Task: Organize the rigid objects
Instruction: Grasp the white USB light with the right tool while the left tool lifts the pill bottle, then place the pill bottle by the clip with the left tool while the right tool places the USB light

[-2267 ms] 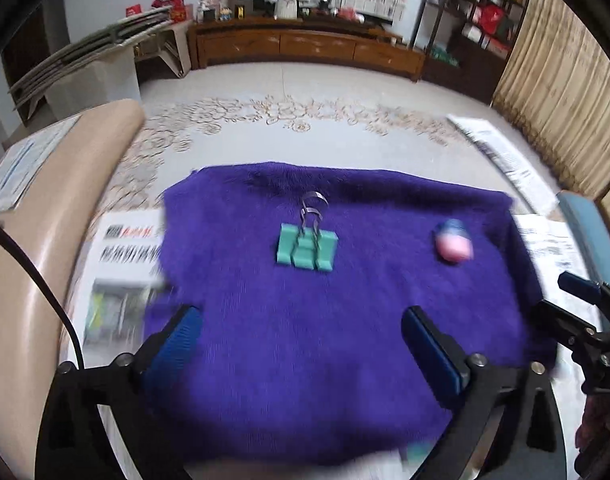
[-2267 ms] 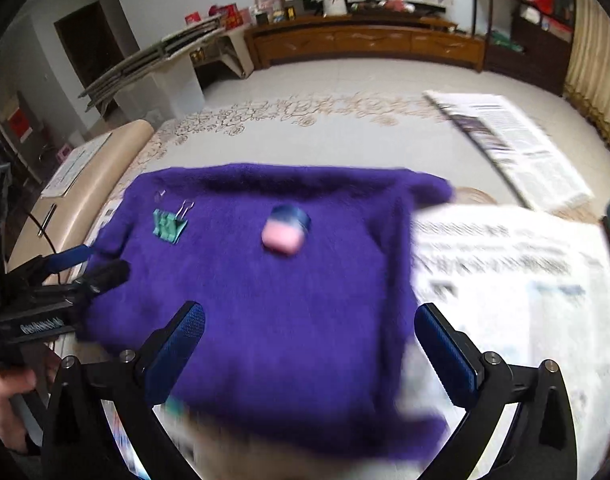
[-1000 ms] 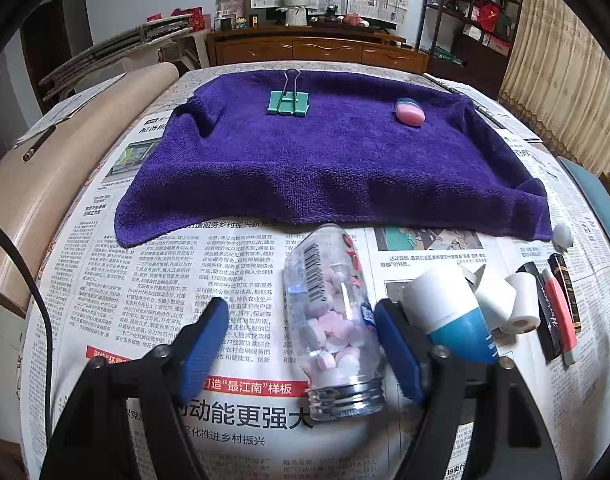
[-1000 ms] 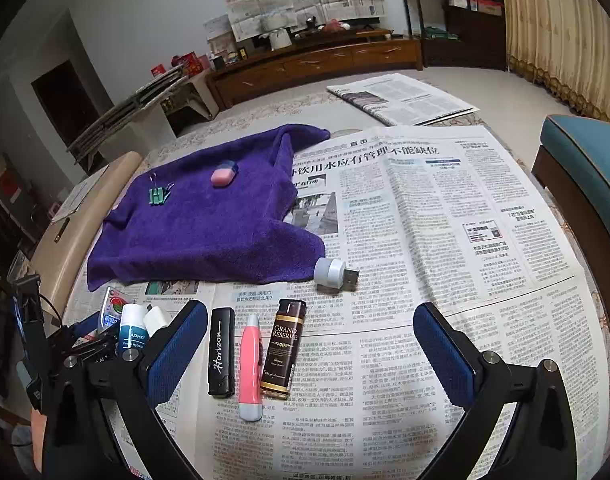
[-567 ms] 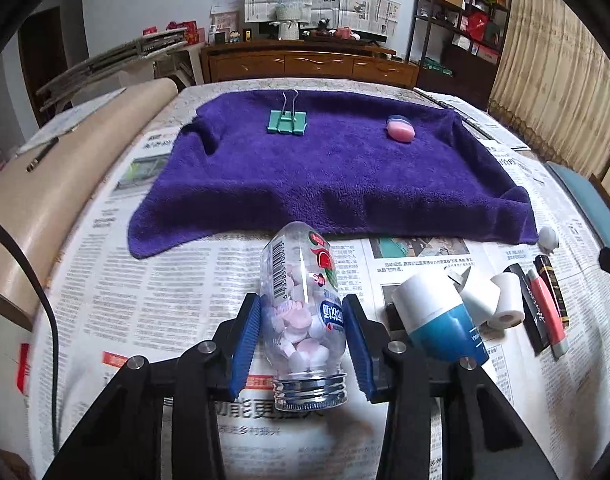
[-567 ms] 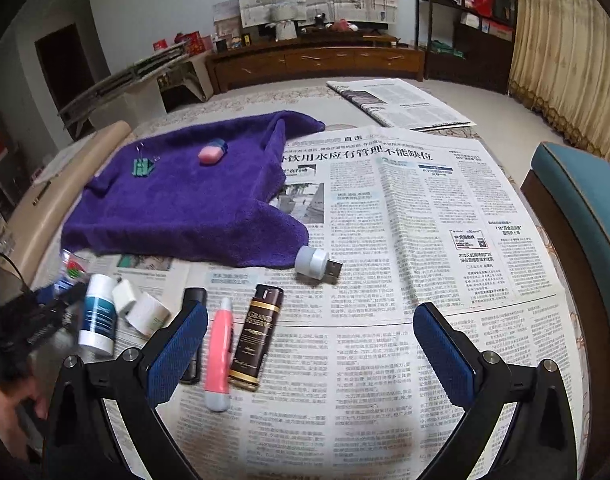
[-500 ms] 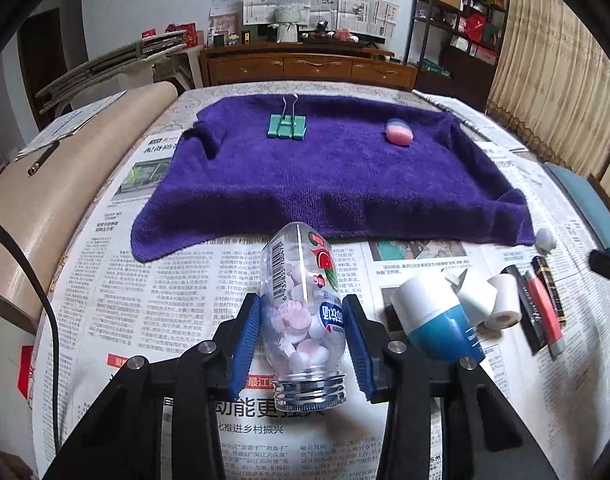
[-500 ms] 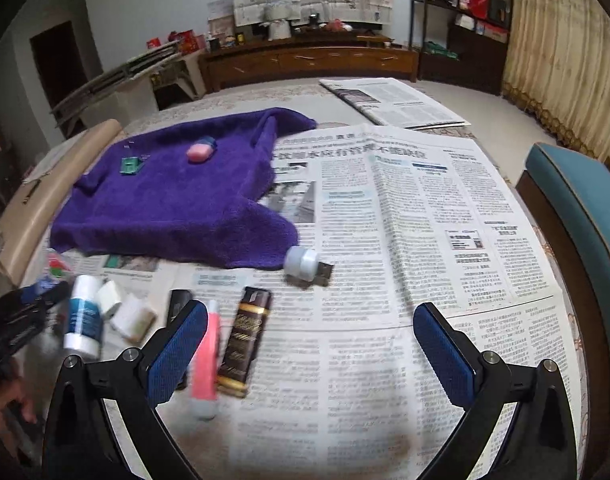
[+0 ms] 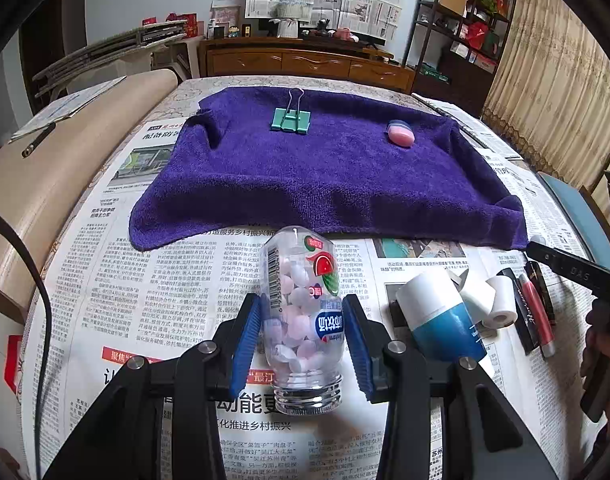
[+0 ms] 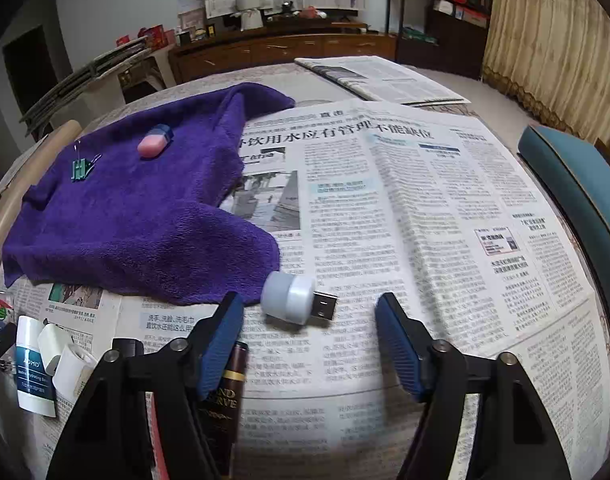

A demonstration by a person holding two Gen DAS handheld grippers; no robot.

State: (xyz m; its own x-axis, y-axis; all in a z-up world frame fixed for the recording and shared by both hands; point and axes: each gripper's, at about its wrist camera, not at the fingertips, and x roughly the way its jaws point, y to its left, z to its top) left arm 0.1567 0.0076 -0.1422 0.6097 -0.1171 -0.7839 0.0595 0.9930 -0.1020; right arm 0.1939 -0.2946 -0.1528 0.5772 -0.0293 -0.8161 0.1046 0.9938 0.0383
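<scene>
My left gripper point(image 9: 303, 332) is shut on a clear bottle of pink and white tablets point(image 9: 303, 312), held just over the newspaper. Ahead lies a purple towel point(image 9: 325, 172) with a green binder clip point(image 9: 290, 120) and a pink eraser point(image 9: 400, 134) on it. My right gripper point(image 10: 309, 340) is open, its fingers either side of a small white USB lamp point(image 10: 295, 298) that lies a little ahead at the towel's corner. The towel point(image 10: 145, 216), clip point(image 10: 81, 168) and eraser point(image 10: 155, 142) show in the right wrist view too.
A white and blue bottle point(image 9: 439, 316), small paper rolls point(image 9: 501, 308), a red pen point(image 9: 535, 308) and dark lighters point(image 9: 545, 292) lie right of the held bottle. A brown lighter point(image 10: 223, 396) sits under my right gripper's left finger. Newspaper point(image 10: 425, 200) covers the table; a teal seat point(image 10: 577, 184) stands right.
My left gripper closed on the tablet bottle and holds it. My right gripper dropped lower, moved up to the USB lamp and narrowed its fingers.
</scene>
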